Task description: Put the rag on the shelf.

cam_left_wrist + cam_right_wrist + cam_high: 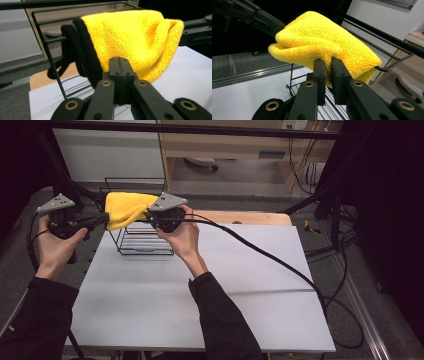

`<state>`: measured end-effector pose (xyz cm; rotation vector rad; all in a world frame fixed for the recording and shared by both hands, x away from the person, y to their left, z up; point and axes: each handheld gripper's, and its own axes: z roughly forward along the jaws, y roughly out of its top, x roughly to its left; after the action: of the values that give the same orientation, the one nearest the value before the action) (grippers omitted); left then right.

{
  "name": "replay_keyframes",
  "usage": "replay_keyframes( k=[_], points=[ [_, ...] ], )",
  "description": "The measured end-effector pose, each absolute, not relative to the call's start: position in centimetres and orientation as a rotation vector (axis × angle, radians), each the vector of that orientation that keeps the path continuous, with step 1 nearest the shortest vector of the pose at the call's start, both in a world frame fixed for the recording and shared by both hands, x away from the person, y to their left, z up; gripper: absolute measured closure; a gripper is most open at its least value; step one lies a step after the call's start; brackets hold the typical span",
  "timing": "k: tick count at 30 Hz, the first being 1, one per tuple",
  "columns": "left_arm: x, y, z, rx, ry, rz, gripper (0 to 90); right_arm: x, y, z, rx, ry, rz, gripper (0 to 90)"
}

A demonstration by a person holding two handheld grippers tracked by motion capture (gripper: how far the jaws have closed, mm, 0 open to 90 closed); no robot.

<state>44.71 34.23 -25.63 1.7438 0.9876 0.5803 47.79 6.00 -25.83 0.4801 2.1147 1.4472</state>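
Observation:
A fluffy yellow towel is draped over the top bar of a black wire rack at the back left of the table. My right gripper comes in from the towel's right side and is shut on a fold of its lower edge, with yellow cloth between the jaws. My left gripper points at the towel's left end. Its jaws are pressed flat together with no cloth showing between them, and the tips sit right against the towel.
The rack stands on a white tabletop with a wooden board behind it. A black piece of fabric hangs on the rack beside the towel. The right gripper's cable runs across the table to the right edge.

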Motion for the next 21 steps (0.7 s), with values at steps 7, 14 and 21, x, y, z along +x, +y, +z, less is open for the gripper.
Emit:
replay_keyframes(
  k=[7,14,21],
  points=[
    [45.3,33.7,-26.3,1.77,0.988,0.596,90.0,47.0,5.7,-25.2,0.501,2.145,1.465,71.0],
    [46.1,32.9,-27.5,1.808,0.991,0.597,90.0,47.0,5.8,-24.7,0.541,2.144,1.545,73.4],
    [46.6,32.8,-28.0,1.804,0.987,0.607,90.0,48.8,6.4,-27.6,0.622,2.185,1.469,88.2]
  ],
)
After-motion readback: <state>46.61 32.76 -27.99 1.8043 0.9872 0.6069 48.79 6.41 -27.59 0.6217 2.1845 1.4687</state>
